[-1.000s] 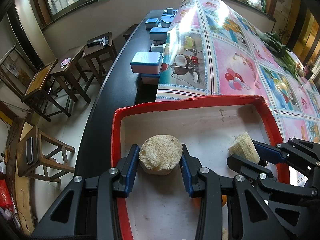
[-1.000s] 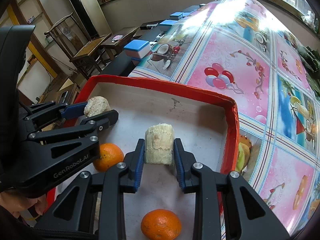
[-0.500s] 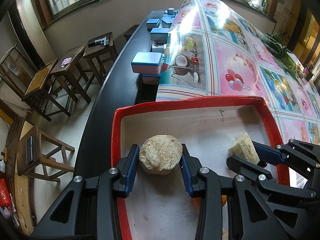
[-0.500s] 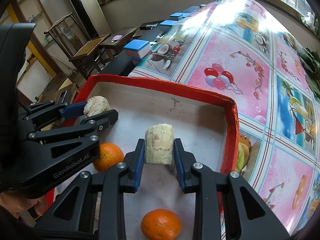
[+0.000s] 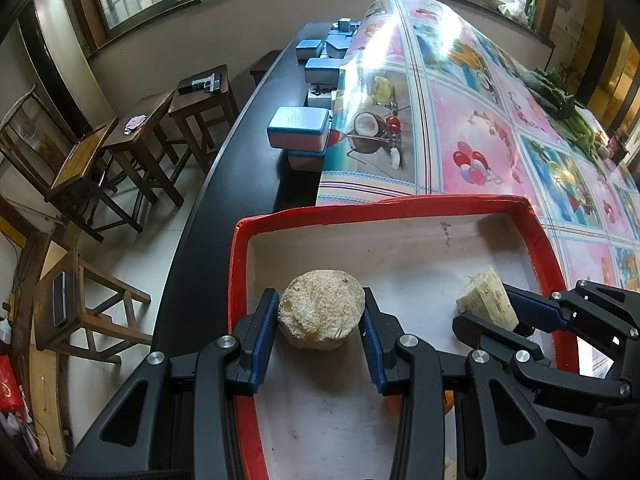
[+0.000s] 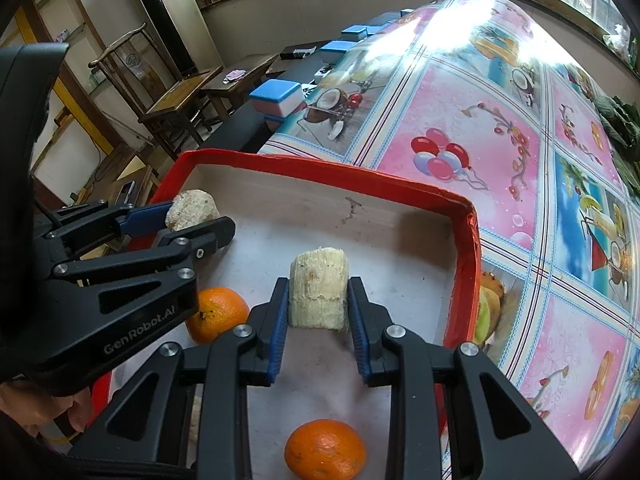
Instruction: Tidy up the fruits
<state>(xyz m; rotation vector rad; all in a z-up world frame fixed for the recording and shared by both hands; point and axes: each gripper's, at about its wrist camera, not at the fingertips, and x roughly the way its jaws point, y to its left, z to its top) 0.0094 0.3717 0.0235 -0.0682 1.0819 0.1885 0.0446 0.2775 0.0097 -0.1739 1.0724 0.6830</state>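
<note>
A red-rimmed tray (image 5: pixel 360 210) with a white floor sits at the table's near corner. My left gripper (image 5: pixel 319 299) is shut on a round, pale fibrous fruit chunk (image 5: pixel 322 320) over the tray's left part. To its right my right gripper (image 5: pixel 486 308) holds a second pale chunk (image 5: pixel 482 298). In the right wrist view my right gripper (image 6: pixel 318 286) is shut on that ridged chunk (image 6: pixel 319 300) above the middle of the tray (image 6: pixel 320 170). The left gripper (image 6: pixel 200 216) grips its chunk (image 6: pixel 190 208) at the left. Two oranges (image 6: pixel 217 314) (image 6: pixel 325 450) lie on the tray floor.
The table carries a bright fruit-print cloth (image 5: pixel 480 140). Blue-and-white boxes (image 5: pixel 298 132) line its dark left edge. Wooden stools (image 5: pixel 196 100) and chairs stand on the floor to the left. Leafy greens (image 5: pixel 556 92) lie at the far right. A person's hand (image 6: pixel 36 408) shows at bottom left.
</note>
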